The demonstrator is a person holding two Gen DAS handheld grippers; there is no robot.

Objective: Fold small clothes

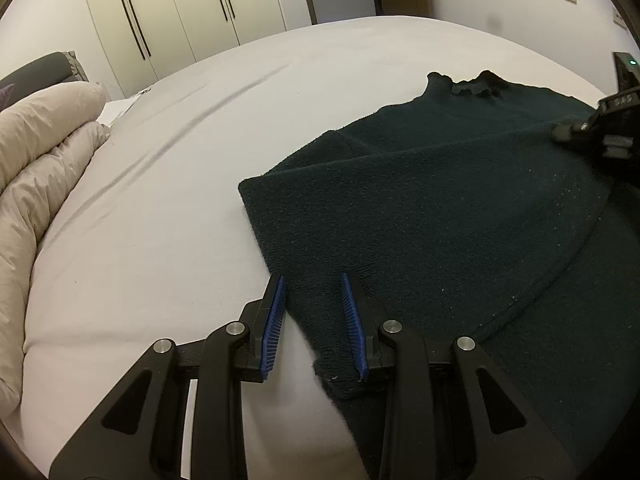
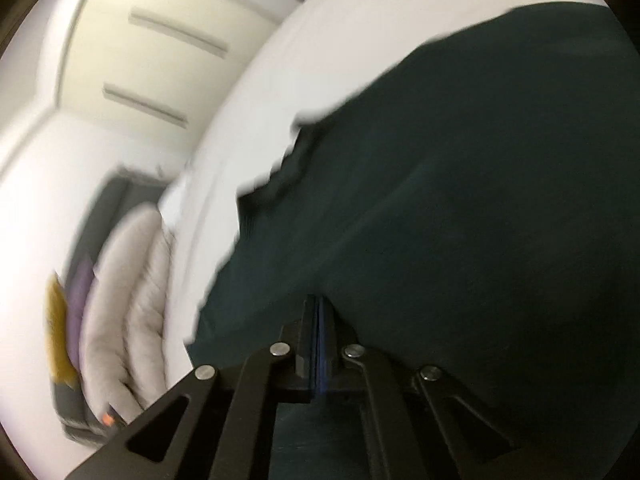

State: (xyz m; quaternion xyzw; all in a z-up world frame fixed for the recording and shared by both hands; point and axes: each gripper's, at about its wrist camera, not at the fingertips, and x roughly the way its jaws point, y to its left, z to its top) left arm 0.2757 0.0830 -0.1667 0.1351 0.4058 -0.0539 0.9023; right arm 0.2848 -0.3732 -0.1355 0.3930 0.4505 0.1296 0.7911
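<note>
A dark green knit sweater lies spread on the white bed, its ruffled collar at the far end. My left gripper sits at the sweater's near left corner. Its blue pads stand apart, with the cloth's edge lying between them and not pinched. My right gripper hovers over the sweater at the right edge of the left wrist view. The right wrist view is blurred: the right gripper has its pads pressed together, tips against the sweater. Whether any cloth is pinched I cannot tell.
A bunched beige duvet lies along the bed's left side, with dark, purple and yellow pillows behind it. Cream wardrobe doors stand beyond the bed. Bare white sheet stretches left of and beyond the sweater.
</note>
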